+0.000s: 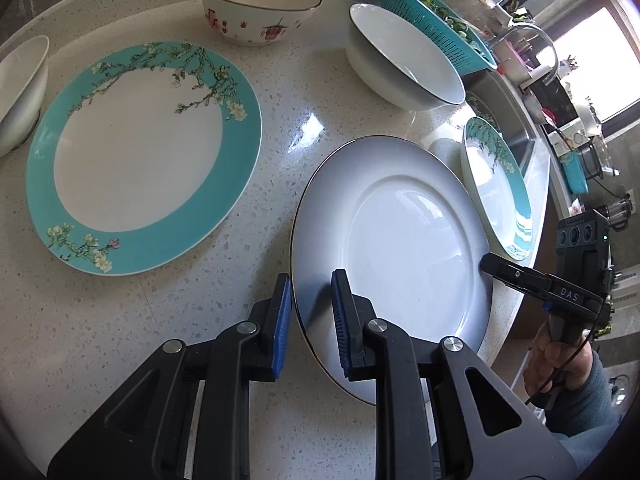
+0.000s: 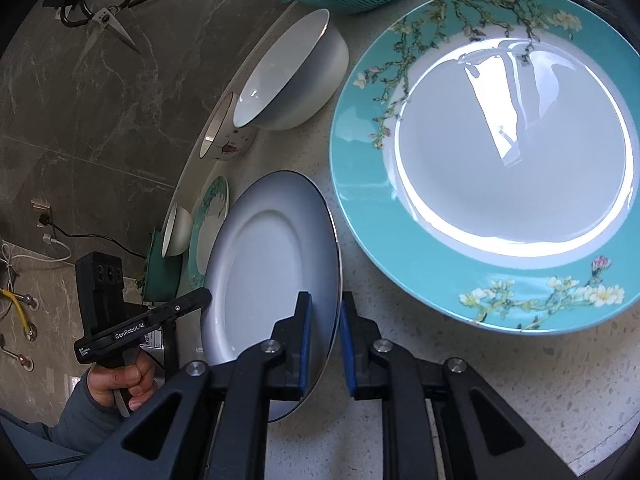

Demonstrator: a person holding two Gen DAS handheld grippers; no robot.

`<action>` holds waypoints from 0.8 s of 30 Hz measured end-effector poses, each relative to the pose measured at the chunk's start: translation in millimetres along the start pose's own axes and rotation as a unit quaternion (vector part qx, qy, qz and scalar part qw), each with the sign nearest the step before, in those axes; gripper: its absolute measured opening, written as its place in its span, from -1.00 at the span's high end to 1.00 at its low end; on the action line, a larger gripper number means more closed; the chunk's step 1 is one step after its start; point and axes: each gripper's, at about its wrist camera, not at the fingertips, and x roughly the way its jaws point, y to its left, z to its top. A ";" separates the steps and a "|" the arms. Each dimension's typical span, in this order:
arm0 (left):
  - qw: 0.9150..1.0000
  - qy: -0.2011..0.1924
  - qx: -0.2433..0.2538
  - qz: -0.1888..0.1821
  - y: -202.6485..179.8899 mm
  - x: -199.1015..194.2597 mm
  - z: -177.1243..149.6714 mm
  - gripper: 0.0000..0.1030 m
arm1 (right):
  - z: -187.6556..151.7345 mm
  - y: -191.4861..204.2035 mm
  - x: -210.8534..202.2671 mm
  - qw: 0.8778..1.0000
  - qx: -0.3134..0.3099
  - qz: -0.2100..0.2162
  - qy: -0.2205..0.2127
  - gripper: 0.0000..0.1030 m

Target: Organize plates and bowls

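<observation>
Straddling the near rim of the white plate (image 1: pixel 400 248), the left gripper (image 1: pixel 310 308) had one blue pad outside the edge and one over the plate face, jaws narrow but not visibly clamped; contact with the rim couldn't be confirmed. Right gripper (image 2: pixel 323 332) did the same on the opposite rim of that white plate (image 2: pixel 272 272), pads either side of the dark edge, small gaps showing, so partly closed around the rim, grip not certain. In the left wrist view the right gripper (image 1: pixel 486 262) reached the plate's far right edge, held by a hand (image 1: pixel 554 356); in the right wrist view the left gripper (image 2: pixel 206 294) showed at the plate's left edge with its hand (image 2: pixel 120 380) below.

White plate sat on the speckled counter (image 1: pixel 280 100), between two teal floral plates: a large one (image 1: pixel 140 152) to the left, apart from it, and another (image 1: pixel 500 184) just beside its right edge, near the counter end. White bowl (image 1: pixel 404 60) was behind, teal colander (image 1: pixel 440 28) touching or just beside it. Flower-print bowl (image 1: pixel 256 8) stood at the back, another white bowl (image 1: pixel 20 92) at far left, next to the large teal plate. Scissors (image 2: pixel 108 12) hung on the dark wall in the right wrist view
</observation>
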 end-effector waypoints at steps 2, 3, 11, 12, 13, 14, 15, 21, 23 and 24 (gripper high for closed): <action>1.000 -0.007 -0.001 0.002 0.7 -8.3 -3.8 0.67 | -1.3 5.7 -3.1 1.000 -0.009 0.000 -0.002 0.65; 1.000 -0.012 -0.001 0.002 0.7 -13.4 -6.1 0.67 | -1.8 8.4 -4.1 1.000 -0.013 0.001 -0.002 0.65; 0.999 -0.039 -0.012 0.011 2.5 -51.9 -33.8 0.67 | -7.2 33.2 -9.0 0.999 -0.046 0.012 0.008 0.64; 0.999 -0.042 -0.016 0.012 4.3 -56.7 -38.4 0.67 | -8.0 37.3 -7.7 0.999 -0.051 0.014 0.011 0.64; 0.999 -0.046 -0.020 0.014 5.7 -61.5 -44.4 0.67 | -9.1 41.3 -6.3 0.998 -0.056 0.014 0.014 0.64; 0.998 -0.048 -0.022 0.016 5.7 -64.8 -49.3 0.66 | -10.4 44.7 -4.8 0.998 -0.060 0.015 0.017 0.64; 0.998 -0.050 -0.026 0.018 7.6 -68.3 -54.4 0.66 | -12.2 48.0 -3.3 0.998 -0.065 0.016 0.021 0.64; 0.997 -0.060 -0.047 0.030 20.6 -84.5 -84.9 0.66 | -26.9 65.5 9.4 0.994 -0.092 0.021 0.047 0.64; 0.996 -0.060 -0.056 0.032 27.5 -88.0 -96.7 0.66 | -31.6 69.9 15.2 0.993 -0.097 0.021 0.057 0.64; 0.996 -0.059 -0.061 0.033 30.2 -89.1 -103.2 0.66 | -34.0 71.2 17.5 0.993 -0.099 0.021 0.061 0.64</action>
